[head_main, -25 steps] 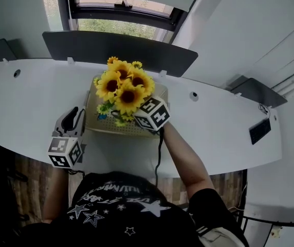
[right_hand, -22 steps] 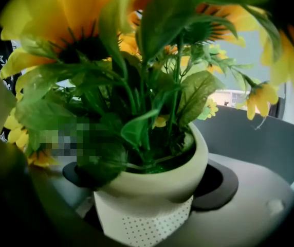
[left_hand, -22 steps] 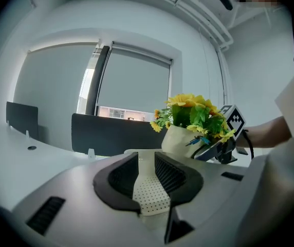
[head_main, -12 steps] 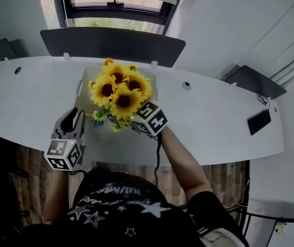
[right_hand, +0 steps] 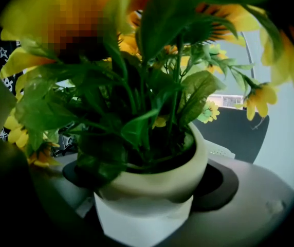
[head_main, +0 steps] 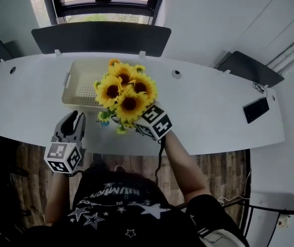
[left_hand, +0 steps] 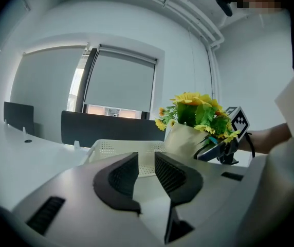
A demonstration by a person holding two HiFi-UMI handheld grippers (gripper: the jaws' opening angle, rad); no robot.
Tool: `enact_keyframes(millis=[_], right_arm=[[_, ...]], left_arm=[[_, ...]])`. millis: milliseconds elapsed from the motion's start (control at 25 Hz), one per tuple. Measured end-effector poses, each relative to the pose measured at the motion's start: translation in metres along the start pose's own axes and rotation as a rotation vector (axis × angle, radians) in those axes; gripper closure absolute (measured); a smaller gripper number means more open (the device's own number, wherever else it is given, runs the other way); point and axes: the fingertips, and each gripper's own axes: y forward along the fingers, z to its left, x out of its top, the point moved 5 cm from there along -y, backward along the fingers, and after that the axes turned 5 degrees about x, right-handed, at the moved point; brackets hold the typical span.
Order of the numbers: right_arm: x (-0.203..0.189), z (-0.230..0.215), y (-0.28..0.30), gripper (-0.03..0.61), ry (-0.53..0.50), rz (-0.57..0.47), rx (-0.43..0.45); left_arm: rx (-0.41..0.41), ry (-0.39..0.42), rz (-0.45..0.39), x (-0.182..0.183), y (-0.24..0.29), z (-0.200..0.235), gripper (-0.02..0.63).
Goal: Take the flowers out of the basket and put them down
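Note:
A bunch of yellow sunflowers (head_main: 126, 91) in a cream pot (right_hand: 152, 189) hangs above the white table, just right of the cream perforated basket (head_main: 77, 89). My right gripper (head_main: 136, 120) is shut on the pot, its dark jaws pressing on either side in the right gripper view; leaves hide its fingertips in the head view. My left gripper (head_main: 74, 118) hovers near the table's front edge, below the basket, jaws together with nothing between them. In the left gripper view the left gripper (left_hand: 146, 161) faces the basket (left_hand: 111, 148), with the flowers (left_hand: 196, 109) and the right gripper (left_hand: 214, 151) to its right.
A dark divider panel (head_main: 100, 37) stands along the table's far edge below a window. A black device (head_main: 254, 109) lies at the table's right end. The white tabletop (head_main: 208, 112) stretches right of the flowers. The front edge runs just under the held pot.
The right gripper has carried the flowers out of the basket, rightward and toward me; the basket now shows beside them. The left gripper has barely moved.

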Motion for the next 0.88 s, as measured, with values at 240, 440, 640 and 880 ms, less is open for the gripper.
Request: enact_keyframes(millis=[240,440,640,880], right_arm=[[-0.026,-0.012,-0.043,0.06,0.02,0.015,-0.117],[-0.053,-0.022,-0.079,0.06,0.093,-0.011,-0.243],[-0.082,-0.006,-0.111,0.06,0.15,-0.013,-0.347],[-0.093,0.015,-0.118,0.06,0.215,0.002,-0.409]], left_arm=[[-0.097,0.023,-0.014,0.006,0.018,-0.04,0.528],[-0.175,0.046,0.014,-0.001,0.03,-0.061,0.528],[-0.225,0.05,-0.003,-0.009,0.017,-0.076,0.528],[-0.296,0.032,0.011,-0.014,0.003,-0.076,0.533]])
